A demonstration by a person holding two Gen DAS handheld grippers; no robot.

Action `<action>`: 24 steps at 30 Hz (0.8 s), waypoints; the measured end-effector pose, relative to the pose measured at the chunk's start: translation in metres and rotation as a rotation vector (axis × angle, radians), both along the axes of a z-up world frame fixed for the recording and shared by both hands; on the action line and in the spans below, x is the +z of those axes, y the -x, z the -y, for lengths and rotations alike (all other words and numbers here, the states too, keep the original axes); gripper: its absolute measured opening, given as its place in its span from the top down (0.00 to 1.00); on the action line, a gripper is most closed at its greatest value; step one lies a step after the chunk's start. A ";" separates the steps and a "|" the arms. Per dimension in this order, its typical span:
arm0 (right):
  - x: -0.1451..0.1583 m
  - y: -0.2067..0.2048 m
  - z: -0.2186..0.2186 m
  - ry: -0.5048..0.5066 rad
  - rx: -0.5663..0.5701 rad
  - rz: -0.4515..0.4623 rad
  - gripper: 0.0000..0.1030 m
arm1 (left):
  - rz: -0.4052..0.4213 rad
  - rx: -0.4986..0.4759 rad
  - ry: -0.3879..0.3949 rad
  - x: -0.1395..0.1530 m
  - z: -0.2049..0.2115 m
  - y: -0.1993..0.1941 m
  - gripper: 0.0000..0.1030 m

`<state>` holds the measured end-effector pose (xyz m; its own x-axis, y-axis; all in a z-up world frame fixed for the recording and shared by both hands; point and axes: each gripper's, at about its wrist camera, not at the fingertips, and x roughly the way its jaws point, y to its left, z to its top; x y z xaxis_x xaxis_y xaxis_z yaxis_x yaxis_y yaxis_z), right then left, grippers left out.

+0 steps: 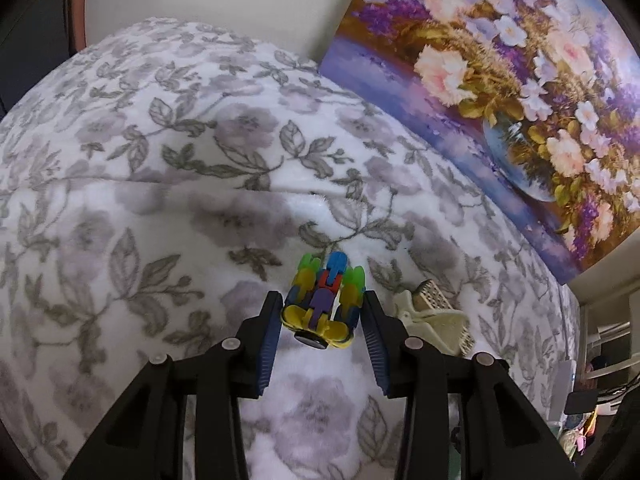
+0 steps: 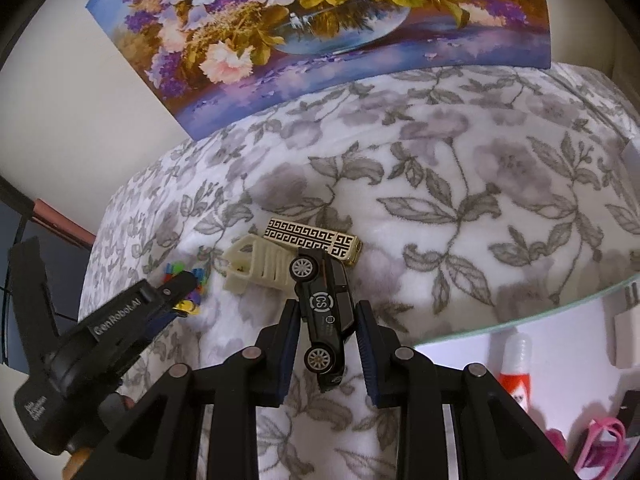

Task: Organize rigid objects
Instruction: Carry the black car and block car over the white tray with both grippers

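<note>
**Both hand-held grippers hold small toys over the floral blanket**

Left wrist view: the left hand-held gripper [image 1: 324,312] sits low in the centre of the frame, its blue-padded jaws narrowed onto a multicoloured plastic building-block toy with yellow, green, blue and purple pieces [image 1: 324,304]. The pads press its two sides. This toy looks light and stiff, but its snapped-together pieces may pop apart, so I judge a gentle squeeze across the solid middle safest. Just right of it lies a cream plastic claw hair clip [image 1: 434,320] on the white fleece blanket printed with grey flowers [image 1: 160,160].

Right wrist view: the right hand-held gripper [image 2: 326,320], bottom centre, is clamped narrowly on a black die-cast toy car with silver wheels [image 2: 326,312], turned on its side. It seems hard, smooth and fairly dense; gripping roof and underside avoids the rolling wheels. Above it lies a gold-and-black patterned rectangular lighter [image 2: 314,238].
</note>
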<state>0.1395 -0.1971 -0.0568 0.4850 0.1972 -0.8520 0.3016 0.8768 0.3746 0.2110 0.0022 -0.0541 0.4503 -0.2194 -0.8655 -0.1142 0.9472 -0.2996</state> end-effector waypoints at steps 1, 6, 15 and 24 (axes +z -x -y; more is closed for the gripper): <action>0.002 0.002 0.000 0.003 -0.002 -0.003 0.71 | 0.007 -0.001 -0.003 0.007 0.001 0.004 0.60; 0.016 0.019 0.006 0.011 -0.012 -0.022 0.71 | 0.039 -0.008 -0.010 0.035 0.004 0.027 0.60; 0.046 0.062 0.028 0.079 -0.041 -0.033 0.71 | 0.092 -0.084 -0.010 0.068 0.029 0.074 0.60; 0.047 0.110 0.052 0.057 -0.112 -0.070 0.70 | 0.058 -0.218 -0.013 0.061 0.067 0.127 0.60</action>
<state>0.0292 -0.2487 -0.0103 0.4400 0.0957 -0.8929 0.4225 0.8553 0.2999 0.0839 -0.0650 0.0064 0.4422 -0.3058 -0.8432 0.1111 0.9515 -0.2869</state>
